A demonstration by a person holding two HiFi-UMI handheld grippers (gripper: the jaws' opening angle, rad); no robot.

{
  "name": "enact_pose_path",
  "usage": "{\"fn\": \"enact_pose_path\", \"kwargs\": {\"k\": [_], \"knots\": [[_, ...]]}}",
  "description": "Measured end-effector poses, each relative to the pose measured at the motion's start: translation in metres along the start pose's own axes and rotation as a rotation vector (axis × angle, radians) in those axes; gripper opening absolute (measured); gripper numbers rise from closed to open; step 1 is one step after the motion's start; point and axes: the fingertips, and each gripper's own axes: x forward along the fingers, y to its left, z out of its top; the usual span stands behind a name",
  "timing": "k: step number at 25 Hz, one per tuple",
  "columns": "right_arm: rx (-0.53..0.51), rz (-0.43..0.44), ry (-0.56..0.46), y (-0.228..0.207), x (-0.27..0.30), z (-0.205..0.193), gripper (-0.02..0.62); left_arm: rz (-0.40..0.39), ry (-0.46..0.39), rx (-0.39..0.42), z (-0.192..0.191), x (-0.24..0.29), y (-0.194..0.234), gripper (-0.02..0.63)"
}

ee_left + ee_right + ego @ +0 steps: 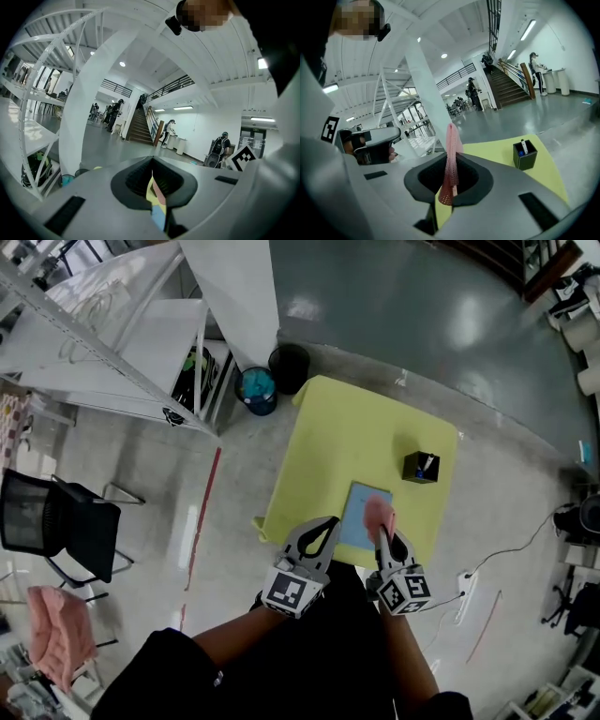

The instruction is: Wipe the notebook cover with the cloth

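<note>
Cloth point(452, 140) pinched in right gripper point(449, 164) jaws, left gripper point(153, 182) jaws closed, empty

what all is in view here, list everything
table: one, yellow-green, mid-floor
notebook: one, light blue, near edge of the table
cloth: one, pink, over the notebook
pen holder: one, black, right side of the table
black bin: one, on the floor past the table's far corner
blue bin: one, beside the black bin
chair: one, black, far left
power strip: one, white, on the floor at right
left gripper: one, grey, shut and empty, left of the notebook
right gripper: one, grey, shut on the cloth
</note>
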Motion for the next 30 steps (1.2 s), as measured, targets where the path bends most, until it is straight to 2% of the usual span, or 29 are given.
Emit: {"fn": "enact_pose_path", "kwargs": {"k": [2,5,7,14,19,22,27,30], "knots": [[0.055,0.026,0.019,-0.014,0.016,-0.012,0.04,0.023,0.032,-0.002,-0.013,0.013,0.0,0.017],[0.139,0.065,0.033,-0.027,0.038,-0.027,0.04,0.046,0.095,-0.063,-0.035,0.028,0.006,0.017],[0.159,0.076,0.041,-0.037,0.052,-0.034,0.039,0.065,0.11,-0.08,-0.04,0.038,0.013,0.017],[0.208,0.107,0.105,-0.065,0.089,-0.067,0.04,0.115,0.122,-0.036,-0.056,0.067,0.031,0.017],[0.266,0.073,0.146,-0.085,0.117,-0.097,0.04,0.168,0.123,-0.076,-0.076,0.079,0.061,0.017],[0.295,0.089,0.168,-0.089,0.128,-0.119,0.04,0.164,0.134,-0.065,-0.087,0.083,0.064,0.017],[0.403,0.1,0.153,-0.105,0.144,-0.132,0.04,0.141,0.162,-0.051,-0.097,0.087,0.057,0.017],[0.473,0.1,0.196,-0.117,0.159,-0.15,0.04,0.138,0.183,-0.066,-0.108,0.088,0.054,0.017]]}}
